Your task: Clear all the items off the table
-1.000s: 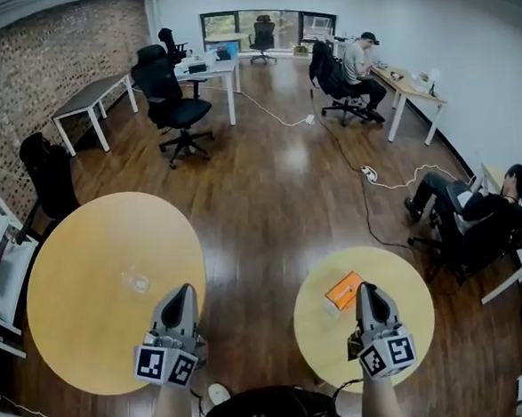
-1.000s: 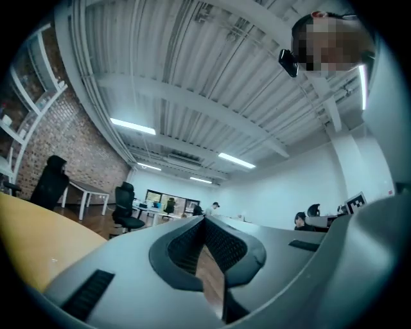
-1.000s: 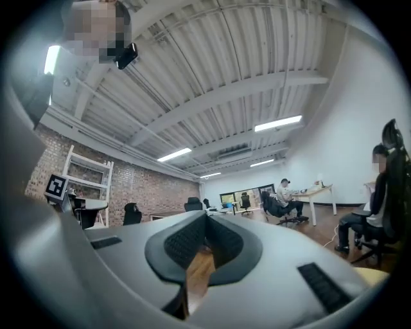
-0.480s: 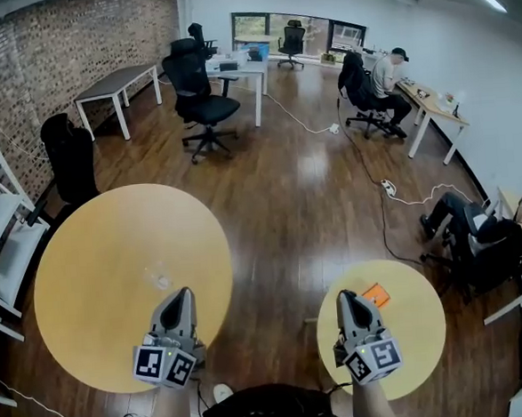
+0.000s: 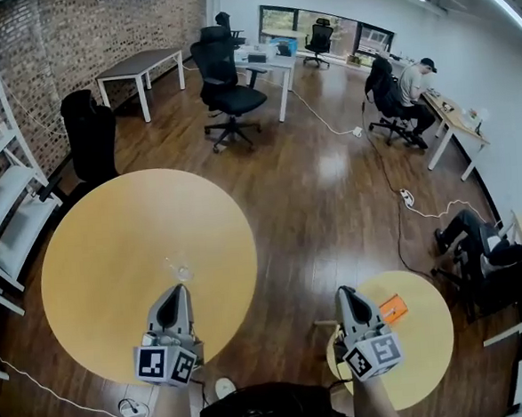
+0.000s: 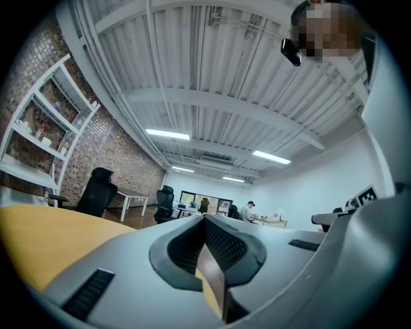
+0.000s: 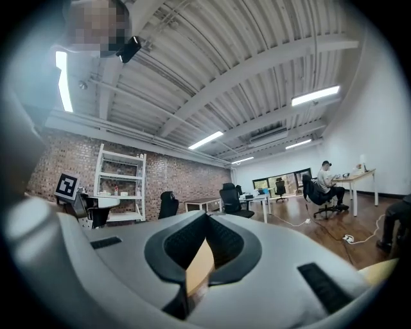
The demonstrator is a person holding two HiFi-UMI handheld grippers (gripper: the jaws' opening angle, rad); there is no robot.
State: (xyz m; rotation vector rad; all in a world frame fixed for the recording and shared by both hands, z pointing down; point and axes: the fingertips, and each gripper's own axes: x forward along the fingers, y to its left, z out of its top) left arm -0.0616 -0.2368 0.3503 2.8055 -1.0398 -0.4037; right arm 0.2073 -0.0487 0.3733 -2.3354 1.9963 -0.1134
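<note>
my view has swung left: the small clear object [image 5: 182,273] on the big round yellow table [image 5: 95,259] now lies just ahead of my left gripper [image 5: 172,296], the flat orange box [image 5: 393,310] sits beside my right gripper [image 5: 347,295], and both sets of jaws are closed and empty, so nothing is cleared yet.

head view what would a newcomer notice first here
The big round yellow table at left, with a small clear item on it just ahead of the left gripper. At lower right, a smaller round yellow table carries a flat orange box near the right gripper.
</note>
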